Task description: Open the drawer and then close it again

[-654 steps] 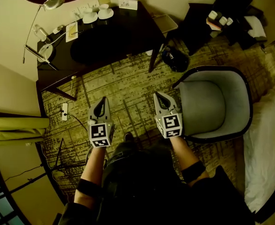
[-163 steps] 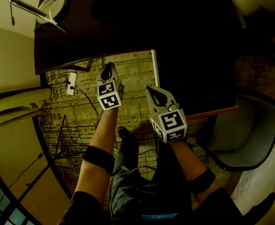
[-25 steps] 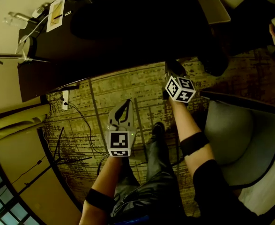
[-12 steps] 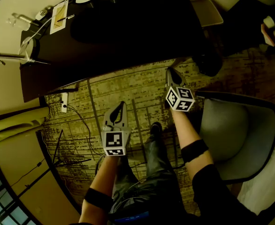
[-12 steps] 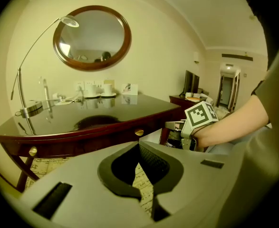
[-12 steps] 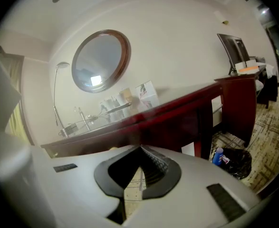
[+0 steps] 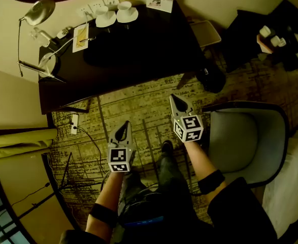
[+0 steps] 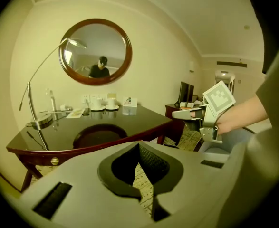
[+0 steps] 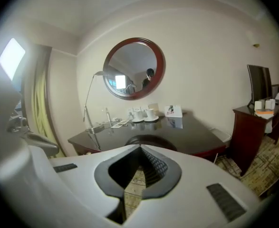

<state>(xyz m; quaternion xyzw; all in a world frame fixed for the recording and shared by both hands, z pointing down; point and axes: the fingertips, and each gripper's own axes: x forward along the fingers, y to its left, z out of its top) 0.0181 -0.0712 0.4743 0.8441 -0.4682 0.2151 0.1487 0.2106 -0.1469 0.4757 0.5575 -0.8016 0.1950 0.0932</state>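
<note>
1. The drawer [image 8: 42,161] sat pushed in flush with the front apron of the dark bench [image 7: 138,44], toward the bench's left end. It showed as a reddish wood strip with a small round brass knob [image 8: 55,161].
2. Only the left gripper view showed that front and knob; in the head view the bench's top covered them.
3. The left gripper [image 7: 122,128] hung over the carpet in front of the bench, apart from it, fingers together on nothing.
4. The right gripper [image 7: 175,100] hung in front of the bench's right end, fingers likewise together and empty.
5. Both gripper views showed the whole round mirror [image 8: 95,51] on the wall behind the bench; the head view caught only its lower rim.
6. The head view alone showed the whole grey armchair [image 7: 245,141], to the right in front of the bench.
</note>
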